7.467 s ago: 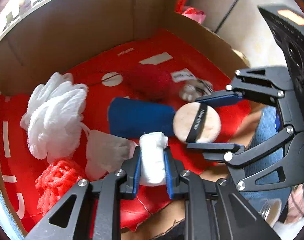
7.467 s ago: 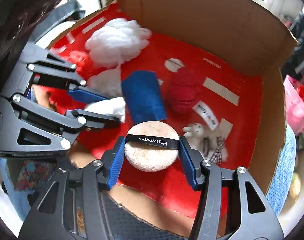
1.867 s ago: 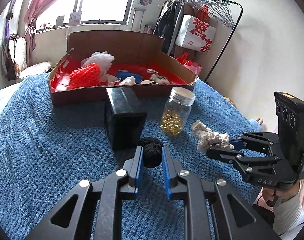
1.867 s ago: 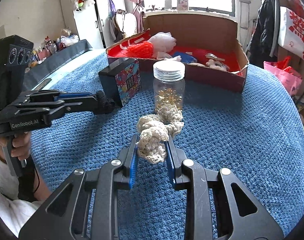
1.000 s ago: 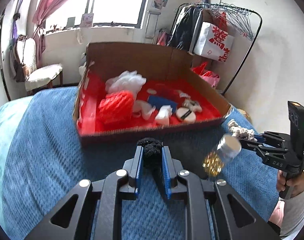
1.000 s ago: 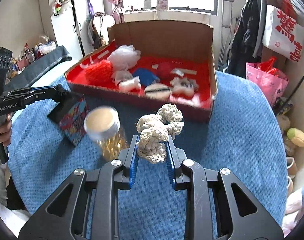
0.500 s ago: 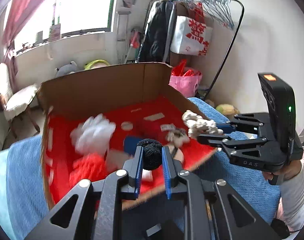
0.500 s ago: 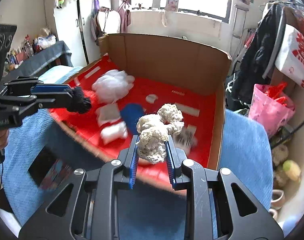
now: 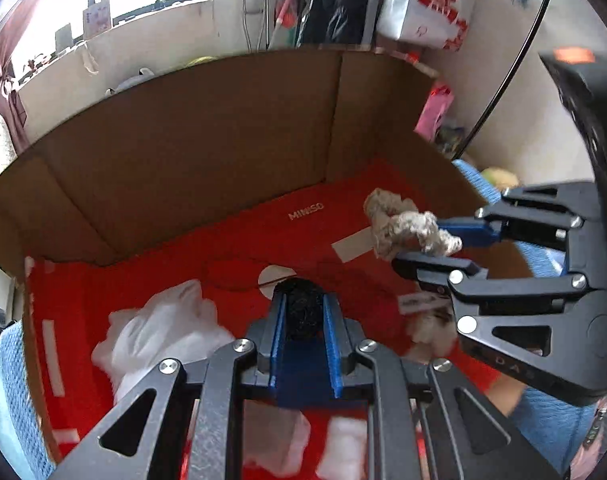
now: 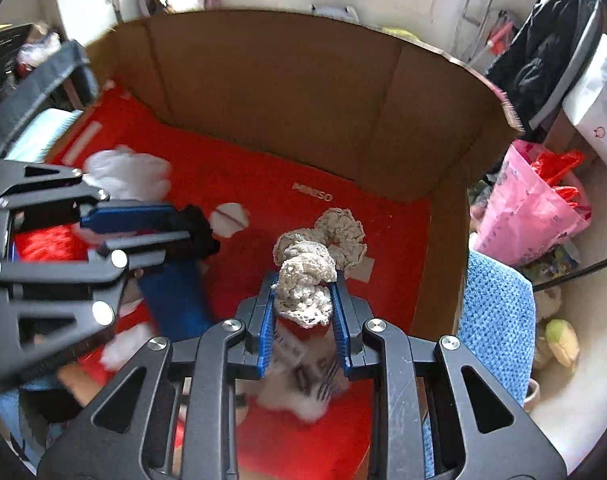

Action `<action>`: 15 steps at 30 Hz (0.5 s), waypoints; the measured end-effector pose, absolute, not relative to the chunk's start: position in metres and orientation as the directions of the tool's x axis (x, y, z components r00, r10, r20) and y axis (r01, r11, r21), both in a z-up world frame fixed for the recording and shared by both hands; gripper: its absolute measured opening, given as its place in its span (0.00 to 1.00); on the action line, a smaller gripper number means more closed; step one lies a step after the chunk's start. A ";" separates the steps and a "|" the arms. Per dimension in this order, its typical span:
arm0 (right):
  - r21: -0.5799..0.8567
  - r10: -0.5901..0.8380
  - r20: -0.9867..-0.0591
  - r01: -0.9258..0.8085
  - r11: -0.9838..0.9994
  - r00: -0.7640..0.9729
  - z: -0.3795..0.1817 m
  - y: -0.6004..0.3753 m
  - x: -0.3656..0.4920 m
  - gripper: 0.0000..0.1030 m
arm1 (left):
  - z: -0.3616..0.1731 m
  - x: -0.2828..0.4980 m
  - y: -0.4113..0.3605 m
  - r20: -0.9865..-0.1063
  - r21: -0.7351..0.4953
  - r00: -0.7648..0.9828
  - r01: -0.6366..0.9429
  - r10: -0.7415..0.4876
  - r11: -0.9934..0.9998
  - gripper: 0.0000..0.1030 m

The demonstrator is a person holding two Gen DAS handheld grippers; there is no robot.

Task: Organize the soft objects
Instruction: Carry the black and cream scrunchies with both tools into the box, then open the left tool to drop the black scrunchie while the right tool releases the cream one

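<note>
My left gripper is shut on a black fuzzy ball and hangs over the red floor of the cardboard box. To its right, my right gripper is shut on a beige knotted rope toy. In the right wrist view the right gripper holds that rope toy above the box floor, with the left gripper and its black ball at the left. Both point steeply down into the box.
Inside the box lie a white mesh puff, a blue rolled cloth, a red mesh puff, a small white plush and white pads. The blue knitted cover shows beyond the box's right wall. A pink bag stands further right.
Both grippers have travelled forward from the blue cover to above the box interior, still holding the black ball and the rope toy, and now tilt more steeply downward.
</note>
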State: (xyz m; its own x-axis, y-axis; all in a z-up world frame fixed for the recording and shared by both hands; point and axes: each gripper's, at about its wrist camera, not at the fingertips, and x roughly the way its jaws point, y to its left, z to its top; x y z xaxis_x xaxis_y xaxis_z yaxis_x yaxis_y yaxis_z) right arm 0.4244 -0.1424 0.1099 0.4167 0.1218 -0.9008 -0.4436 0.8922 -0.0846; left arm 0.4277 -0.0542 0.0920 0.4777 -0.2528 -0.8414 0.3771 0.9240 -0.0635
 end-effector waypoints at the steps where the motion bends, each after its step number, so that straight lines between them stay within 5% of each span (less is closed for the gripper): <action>1: -0.100 0.095 -0.910 -0.437 0.894 0.404 0.105 -0.140 0.431 0.23 | 0.088 0.431 -0.057 -0.848 -0.042 0.476 0.378 -0.233 0.925 0.19; 15: -0.137 0.008 -0.941 -0.403 0.905 0.338 0.074 -0.129 0.451 0.23 | 0.079 0.434 -0.058 -0.853 -0.050 0.468 0.368 -0.231 0.929 0.19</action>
State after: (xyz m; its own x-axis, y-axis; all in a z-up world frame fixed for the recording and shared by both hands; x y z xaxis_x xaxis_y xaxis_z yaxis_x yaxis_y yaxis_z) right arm 0.4508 -0.1291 0.0744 0.3375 0.0078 -0.9413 -0.4027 0.9051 -0.1369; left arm 0.4341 -0.0575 0.0787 0.4682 -0.2309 -0.8529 0.3677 0.9286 -0.0496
